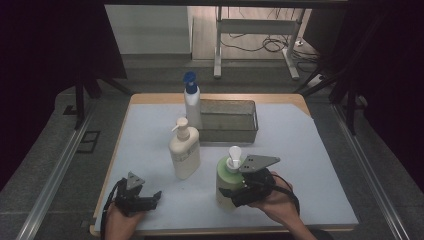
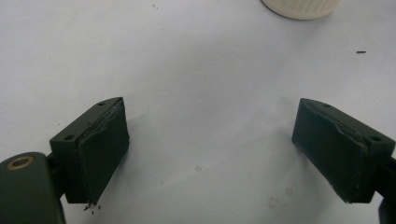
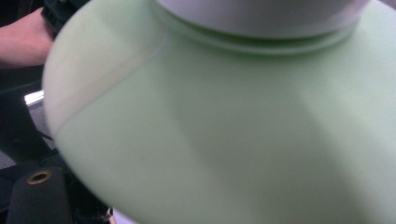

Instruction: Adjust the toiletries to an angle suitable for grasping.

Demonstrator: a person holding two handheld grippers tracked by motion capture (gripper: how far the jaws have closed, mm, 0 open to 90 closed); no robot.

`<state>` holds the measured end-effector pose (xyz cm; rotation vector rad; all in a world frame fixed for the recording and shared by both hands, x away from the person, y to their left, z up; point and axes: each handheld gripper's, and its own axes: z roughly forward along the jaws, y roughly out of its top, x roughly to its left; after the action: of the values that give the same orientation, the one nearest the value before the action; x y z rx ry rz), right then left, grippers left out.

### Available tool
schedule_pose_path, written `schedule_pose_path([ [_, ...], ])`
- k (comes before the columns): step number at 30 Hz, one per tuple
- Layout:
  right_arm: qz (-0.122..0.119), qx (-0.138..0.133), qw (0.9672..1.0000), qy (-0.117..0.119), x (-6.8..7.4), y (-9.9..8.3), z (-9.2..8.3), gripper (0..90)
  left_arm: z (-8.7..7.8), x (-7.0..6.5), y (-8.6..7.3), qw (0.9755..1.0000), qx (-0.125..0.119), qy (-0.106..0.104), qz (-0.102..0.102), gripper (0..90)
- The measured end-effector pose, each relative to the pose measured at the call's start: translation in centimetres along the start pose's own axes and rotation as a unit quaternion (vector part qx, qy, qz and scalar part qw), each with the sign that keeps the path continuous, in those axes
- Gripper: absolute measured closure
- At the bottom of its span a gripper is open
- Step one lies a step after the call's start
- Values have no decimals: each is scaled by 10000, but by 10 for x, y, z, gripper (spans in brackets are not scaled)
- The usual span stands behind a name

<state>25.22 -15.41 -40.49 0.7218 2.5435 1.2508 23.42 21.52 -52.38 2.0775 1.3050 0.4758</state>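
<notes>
A pale green pump bottle (image 1: pixel 227 182) with a white pump head stands at the front of the light blue mat (image 1: pixel 300 165). My right gripper (image 1: pixel 236 194) reaches in from the bottle's right and is shut on its lower body. The right gripper view is pressed against the bottle's green shoulder (image 3: pixel 233 140), which hides the pads. At the front left my left gripper (image 1: pixel 153 199) lies low over the mat, pointing right, open. In the left gripper view its jaws (image 2: pixel 210 144) stand wide apart over bare mat with nothing between them.
A cream pump bottle (image 1: pixel 184 150) stands mid-mat; its base (image 2: pixel 301 7) shows ahead of the left jaws. A white bottle with a blue cap (image 1: pixel 192 102) stands behind it, beside a grey metal bin (image 1: pixel 230 135). The other hand (image 3: pixel 23 39) shows past the green bottle.
</notes>
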Motion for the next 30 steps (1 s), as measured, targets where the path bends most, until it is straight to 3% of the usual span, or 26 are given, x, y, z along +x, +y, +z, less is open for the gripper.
schedule_pose_path([
  [30, 187, -187, 9987, -434, -46, 46, 4, 124, 0, 0, 0, 10000, -12, 0, 10, 106],
])
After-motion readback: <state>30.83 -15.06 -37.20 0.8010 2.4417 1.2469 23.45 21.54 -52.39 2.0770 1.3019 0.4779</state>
